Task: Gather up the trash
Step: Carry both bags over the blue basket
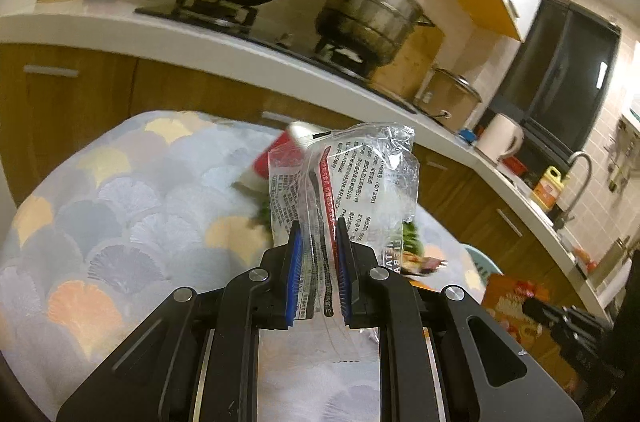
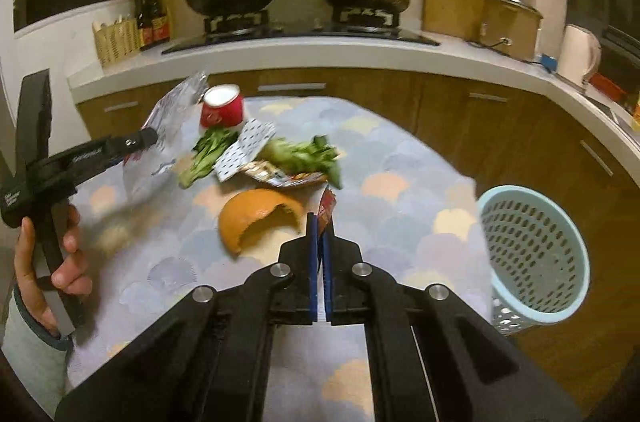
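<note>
**Both grippers loaded, basket off to the right**

The left gripper pinches a clear printed wrapper, which stands up beyond its jaws above the table. The right gripper has its jaws pressed nearly together on a small red packet poking out just past the tips. Ahead of them lie an orange peel, greens and a red cup; the blue basket sits well right of the jaws.

Likely risks: the slick wrapper may slide free, or the thin packet, held by its edge, may drop short of the basket.

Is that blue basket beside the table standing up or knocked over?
Standing upright. In the right wrist view the blue basket sits beside the table with its open rim facing up. Its bottom is hidden, so contents cannot be told.
</note>
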